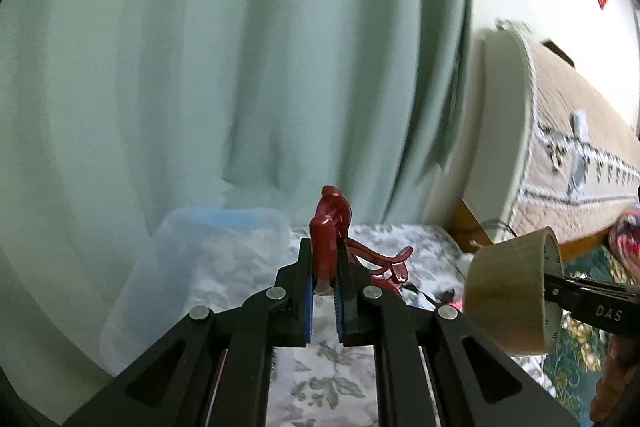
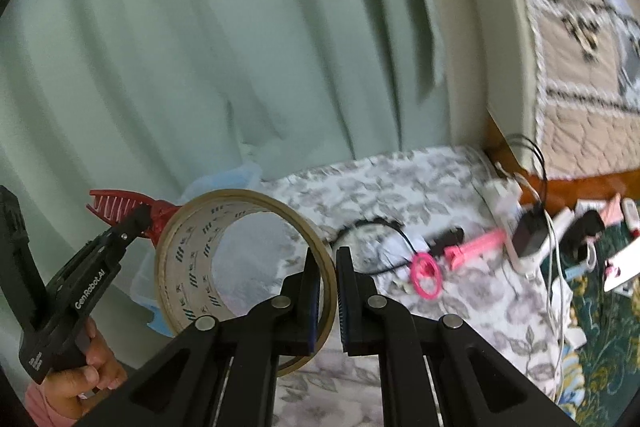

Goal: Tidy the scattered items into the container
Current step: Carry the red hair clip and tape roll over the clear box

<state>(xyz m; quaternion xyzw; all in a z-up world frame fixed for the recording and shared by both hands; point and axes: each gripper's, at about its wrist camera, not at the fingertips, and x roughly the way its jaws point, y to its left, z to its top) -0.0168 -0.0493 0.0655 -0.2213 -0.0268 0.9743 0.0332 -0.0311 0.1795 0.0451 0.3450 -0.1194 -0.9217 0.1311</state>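
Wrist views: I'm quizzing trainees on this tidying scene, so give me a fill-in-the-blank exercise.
1. The left gripper is shut on a ____ hair claw clip.
2. The right gripper grips a roll of ____.
3. The plastic container sits beside the ____ curtain.

Missing words: red; tape; green

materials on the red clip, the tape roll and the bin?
Red hair clip, in the left claw: glossy moulded plastic by its sheen and teeth. Tape roll, in the right claw: tan tape over a printed core, likely cardboard. Bin: frosted translucent plastic; the floral cloth shows through it.
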